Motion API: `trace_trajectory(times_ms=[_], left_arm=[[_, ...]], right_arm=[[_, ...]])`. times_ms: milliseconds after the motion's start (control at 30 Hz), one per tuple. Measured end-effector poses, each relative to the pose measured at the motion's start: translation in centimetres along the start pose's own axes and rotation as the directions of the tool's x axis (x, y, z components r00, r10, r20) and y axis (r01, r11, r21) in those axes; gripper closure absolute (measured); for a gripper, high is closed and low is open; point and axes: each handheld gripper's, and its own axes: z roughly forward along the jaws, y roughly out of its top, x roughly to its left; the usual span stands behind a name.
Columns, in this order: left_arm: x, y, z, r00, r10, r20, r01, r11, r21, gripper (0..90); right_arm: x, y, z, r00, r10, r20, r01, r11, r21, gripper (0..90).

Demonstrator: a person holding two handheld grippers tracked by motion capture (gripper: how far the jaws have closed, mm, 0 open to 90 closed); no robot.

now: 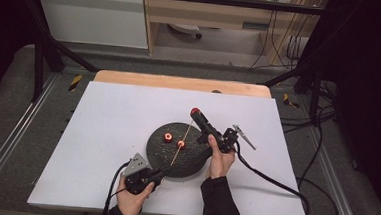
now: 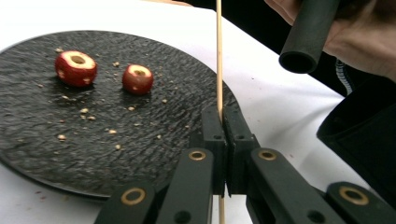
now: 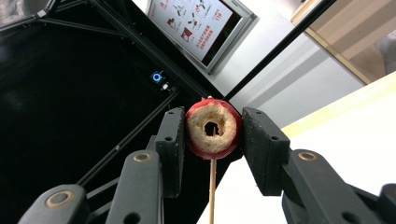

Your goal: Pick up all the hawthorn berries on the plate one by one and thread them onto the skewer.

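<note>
near the middle of the high view, your right gripper (image 1: 196, 113) holds a red cored fruit (image 1: 195, 111) up and away from you, above the far edge of the dark round plate (image 1: 158, 153). its fingers (image 3: 173, 140) are clenched on the fruit (image 3: 213, 129) from both sides in the right gripper view, and the tip of a thin wooden skewer (image 3: 212, 186) meets the fruit's underside at the centre of the frame, with its point showing through the cored hole. toward the lower left of the high view, your left gripper (image 1: 160, 173) sits at the near rim of the plate, its fingers (image 2: 212, 135) pressed tight on the skewer's (image 2: 218, 56) lower end; the stick (image 1: 181, 144) runs up and to the right across the plate to the held fruit. two more cored red fruits lie on the plate, one at the upper left (image 2: 76, 68) of the left gripper view and one just right of it (image 2: 137, 78), apart from each other, with crumbs around them. the plate rests on the white table (image 1: 102, 132).
</note>
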Motion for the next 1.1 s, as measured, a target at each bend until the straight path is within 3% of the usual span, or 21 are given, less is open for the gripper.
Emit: trace_trajectory(times_ms=[600,867,1100], left_arm=[[-0.9,0.1,0.9,0.9983,-0.049,-0.033,0.048,0.9986,-0.023,88.6],[-1.2,0.3,1.8,0.9974,-0.061,-0.037,0.06,0.9977,-0.032,88.7],[-0.5,1.5,2.2,0.9971,-0.063,-0.043,0.062,0.9973,-0.04,88.7]], right_arm=[[-0.1,-0.1,0.0,0.9994,-0.024,0.026,0.025,0.997,-0.07,62.1],[-0.3,-0.8,0.0,0.9992,0.007,0.039,-0.005,0.999,-0.049,62.2],[-0.3,-1.4,-0.3,0.9992,-0.002,0.039,0.002,1.0,0.0,62.2]])
